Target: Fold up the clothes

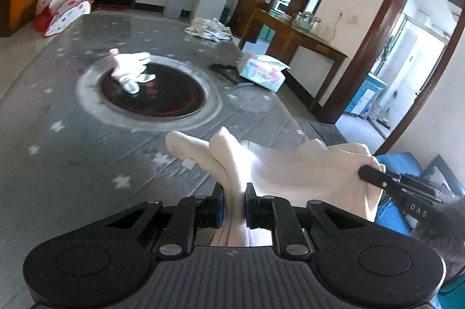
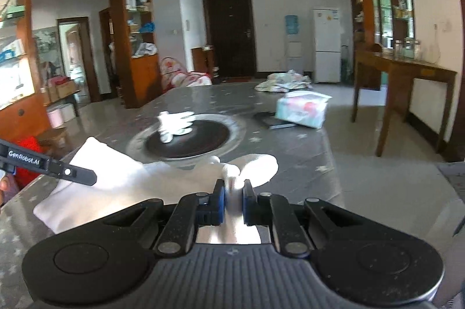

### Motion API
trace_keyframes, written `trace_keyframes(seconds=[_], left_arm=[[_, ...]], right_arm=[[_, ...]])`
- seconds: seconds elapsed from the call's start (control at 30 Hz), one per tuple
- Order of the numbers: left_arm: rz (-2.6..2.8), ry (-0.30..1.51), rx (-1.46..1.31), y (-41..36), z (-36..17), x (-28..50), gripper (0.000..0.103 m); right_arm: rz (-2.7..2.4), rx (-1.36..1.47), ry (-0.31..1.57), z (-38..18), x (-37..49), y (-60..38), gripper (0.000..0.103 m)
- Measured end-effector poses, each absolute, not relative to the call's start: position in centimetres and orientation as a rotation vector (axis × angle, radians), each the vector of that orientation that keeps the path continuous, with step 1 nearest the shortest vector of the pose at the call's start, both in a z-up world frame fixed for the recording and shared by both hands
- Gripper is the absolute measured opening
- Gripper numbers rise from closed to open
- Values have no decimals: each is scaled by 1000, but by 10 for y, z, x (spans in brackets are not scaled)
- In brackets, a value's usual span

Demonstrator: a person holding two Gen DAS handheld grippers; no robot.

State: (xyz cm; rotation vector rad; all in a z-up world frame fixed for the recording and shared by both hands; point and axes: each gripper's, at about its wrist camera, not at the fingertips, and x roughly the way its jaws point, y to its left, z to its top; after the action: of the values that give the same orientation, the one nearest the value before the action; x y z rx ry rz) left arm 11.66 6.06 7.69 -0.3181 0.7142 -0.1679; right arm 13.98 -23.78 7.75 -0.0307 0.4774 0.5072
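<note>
Star-print table [image 1: 72, 140] below; left gripper [image 1: 234, 203] and right gripper [image 2: 233, 200] each pinch the white garment [image 1: 290, 163], raised mid-fold; next, likely lay edges together.

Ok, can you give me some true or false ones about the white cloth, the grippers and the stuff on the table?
1. Both grippers pinch the white cloth garment. True: left gripper, right gripper.
2. The tissue pack sits on the grey star-patterned table. True.
3. The round dark plate is bare. False: a small white piece of clothing lies on it.
4. The fridge is red. False: the tall fridge is white.
</note>
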Motion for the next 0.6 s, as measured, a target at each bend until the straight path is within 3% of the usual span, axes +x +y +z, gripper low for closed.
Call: trace_keyframes(seconds=[0.6], left_arm=[[-159, 820, -296, 34, 34, 166, 14]], right_arm=[[378, -35, 579, 31, 187, -269, 10]])
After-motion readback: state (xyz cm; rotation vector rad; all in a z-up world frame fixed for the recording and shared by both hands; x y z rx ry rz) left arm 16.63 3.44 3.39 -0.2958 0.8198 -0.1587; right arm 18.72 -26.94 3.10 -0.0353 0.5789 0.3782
